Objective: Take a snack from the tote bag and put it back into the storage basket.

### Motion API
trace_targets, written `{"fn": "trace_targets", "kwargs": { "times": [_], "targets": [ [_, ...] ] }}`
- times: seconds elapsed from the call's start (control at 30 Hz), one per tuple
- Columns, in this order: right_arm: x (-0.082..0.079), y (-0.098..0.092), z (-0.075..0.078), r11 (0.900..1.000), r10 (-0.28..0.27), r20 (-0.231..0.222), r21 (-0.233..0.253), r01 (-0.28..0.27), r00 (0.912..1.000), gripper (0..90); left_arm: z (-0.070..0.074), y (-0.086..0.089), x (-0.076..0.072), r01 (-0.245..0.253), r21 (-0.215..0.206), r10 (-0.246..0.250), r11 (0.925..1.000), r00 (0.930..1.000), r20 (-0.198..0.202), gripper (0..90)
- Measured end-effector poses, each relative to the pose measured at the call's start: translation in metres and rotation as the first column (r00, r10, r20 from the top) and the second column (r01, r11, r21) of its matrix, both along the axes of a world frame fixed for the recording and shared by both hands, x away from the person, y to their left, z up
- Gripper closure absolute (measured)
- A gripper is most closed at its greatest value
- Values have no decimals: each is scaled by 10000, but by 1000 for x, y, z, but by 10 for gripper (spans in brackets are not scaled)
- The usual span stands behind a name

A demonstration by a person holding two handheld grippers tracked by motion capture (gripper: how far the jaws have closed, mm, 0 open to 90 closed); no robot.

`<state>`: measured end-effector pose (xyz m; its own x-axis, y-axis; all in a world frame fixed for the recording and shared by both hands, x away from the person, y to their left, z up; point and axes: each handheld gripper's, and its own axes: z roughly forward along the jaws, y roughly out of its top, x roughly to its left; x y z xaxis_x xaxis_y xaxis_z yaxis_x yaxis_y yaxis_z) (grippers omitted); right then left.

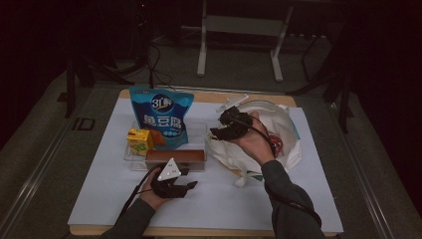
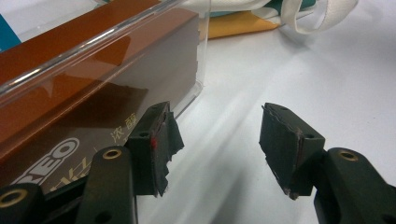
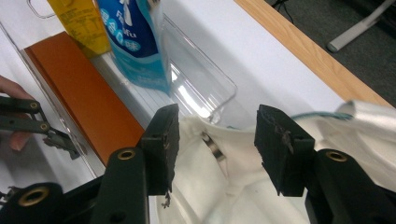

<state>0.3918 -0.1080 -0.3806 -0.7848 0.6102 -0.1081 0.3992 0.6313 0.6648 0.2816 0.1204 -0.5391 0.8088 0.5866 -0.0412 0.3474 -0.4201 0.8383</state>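
Small yellow drink carton (image 1: 139,141): stands upright at the left end of the clear plastic bin (image 1: 199,130), on the white table sheet (image 1: 99,189).

Blue foil snack pouch with white lettering (image 1: 161,117): upright in the same bin, just right of the carton, leaning slightly.

Long brown Oreo box (image 1: 175,157): lies flat along the bin's near wall, in front of the pouch.

Left gripper (image 1: 189,186): held low on the sheet just before the brown box; jaws apart with nothing between them. In the left gripper view the left gripper (image 2: 215,140) has one pad close beside the bin's clear corner.

Right gripper (image 1: 215,133): held above the left edge of the white cloth tote bag (image 1: 278,124), near the bin's right end; jaws spread, empty. In the right gripper view the right gripper (image 3: 215,135) hangs over the bag's white fabric.
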Motion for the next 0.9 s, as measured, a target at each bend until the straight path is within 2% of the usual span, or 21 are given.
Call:
{"fn": "trace_targets", "kwargs": {
  "times": [0.43,0.63,0.9],
  "targets": [
    [-2,-31,-5,9988,-450,-91,-205,448,9989,499,0,0,0,-3,-13,3,10000,10000,-23,437],
    [-4,-41,-13,9982,-571,-209,-193,567,9981,500,0,0,0,-4,-16,4,10000,10000,-27,436],
    [-7,-53,-19,9967,-803,-340,53,805,9962,502,0,0,0,-1,-8,1,10000,10000,-21,436]
  ]
}}
